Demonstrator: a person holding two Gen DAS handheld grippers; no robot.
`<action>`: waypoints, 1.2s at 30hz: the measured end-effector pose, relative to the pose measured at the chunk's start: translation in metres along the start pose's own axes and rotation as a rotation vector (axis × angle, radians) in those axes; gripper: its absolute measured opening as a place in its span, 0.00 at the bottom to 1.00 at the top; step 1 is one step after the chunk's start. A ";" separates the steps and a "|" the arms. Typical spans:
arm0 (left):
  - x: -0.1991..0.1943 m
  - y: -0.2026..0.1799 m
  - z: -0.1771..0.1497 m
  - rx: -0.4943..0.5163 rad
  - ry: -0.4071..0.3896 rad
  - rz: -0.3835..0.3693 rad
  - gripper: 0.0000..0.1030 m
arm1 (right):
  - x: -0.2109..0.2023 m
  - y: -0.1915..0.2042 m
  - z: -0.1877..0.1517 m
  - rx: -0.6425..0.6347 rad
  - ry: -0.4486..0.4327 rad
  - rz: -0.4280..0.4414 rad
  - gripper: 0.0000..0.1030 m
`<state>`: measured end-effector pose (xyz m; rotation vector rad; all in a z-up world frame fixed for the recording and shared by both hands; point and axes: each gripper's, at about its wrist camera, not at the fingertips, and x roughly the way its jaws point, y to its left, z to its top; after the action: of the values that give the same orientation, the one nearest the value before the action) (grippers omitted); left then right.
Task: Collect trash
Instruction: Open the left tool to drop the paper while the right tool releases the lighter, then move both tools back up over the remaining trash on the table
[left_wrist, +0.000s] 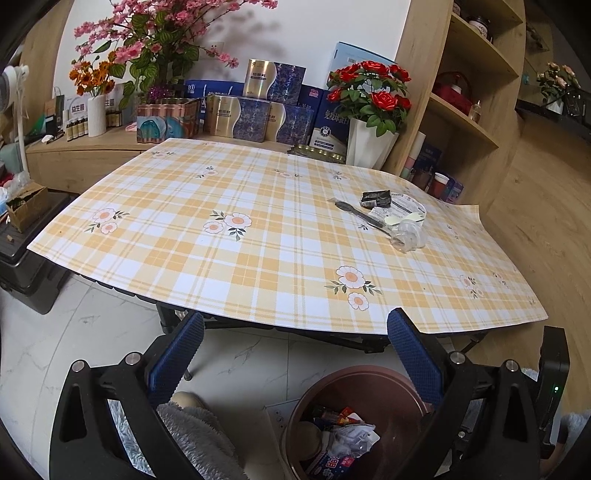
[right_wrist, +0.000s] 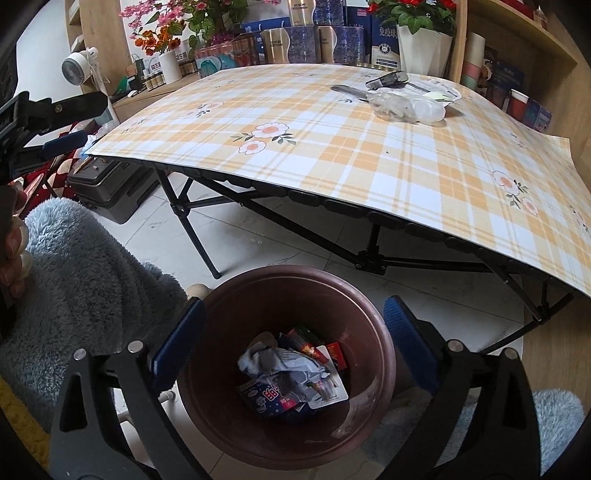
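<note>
A brown round bin (right_wrist: 373, 328) stands on the floor below the table's near edge and holds several wrappers (right_wrist: 291, 376); it also shows in the left wrist view (left_wrist: 354, 380). A small pile of trash lies on the far right of the table (left_wrist: 258, 258): a black packet (left_wrist: 376, 198), a dark pen-like wrapper (left_wrist: 360, 214), clear crumpled plastic (left_wrist: 408, 234) and a white label sheet (left_wrist: 399, 210). In the right wrist view the pile (right_wrist: 406, 105) is far off. My left gripper (left_wrist: 295, 339) is open and empty at the table's near edge. My right gripper (right_wrist: 293, 325) is open and empty over the bin.
The table has a yellow plaid cloth and black folding legs (right_wrist: 199, 236). Boxes (left_wrist: 258, 110), flower vases (left_wrist: 371, 144) and a wooden shelf (left_wrist: 472, 103) stand behind it. A grey case (right_wrist: 110, 184) and a fan (right_wrist: 79, 68) are at the left. White tile floor lies below.
</note>
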<state>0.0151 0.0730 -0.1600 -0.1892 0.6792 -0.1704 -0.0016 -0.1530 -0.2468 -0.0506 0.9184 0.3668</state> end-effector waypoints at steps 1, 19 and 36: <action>0.000 0.000 0.000 0.000 0.000 0.000 0.94 | 0.000 0.000 0.000 0.001 -0.001 0.000 0.93; 0.001 -0.001 0.000 0.000 0.004 0.002 0.94 | -0.010 -0.013 0.009 0.040 -0.041 -0.012 0.93; 0.027 -0.001 0.006 -0.055 0.032 0.012 0.94 | 0.028 -0.074 0.169 -0.172 -0.124 -0.094 0.78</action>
<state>0.0396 0.0670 -0.1720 -0.2357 0.7171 -0.1429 0.1681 -0.1810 -0.1743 -0.2260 0.7579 0.3571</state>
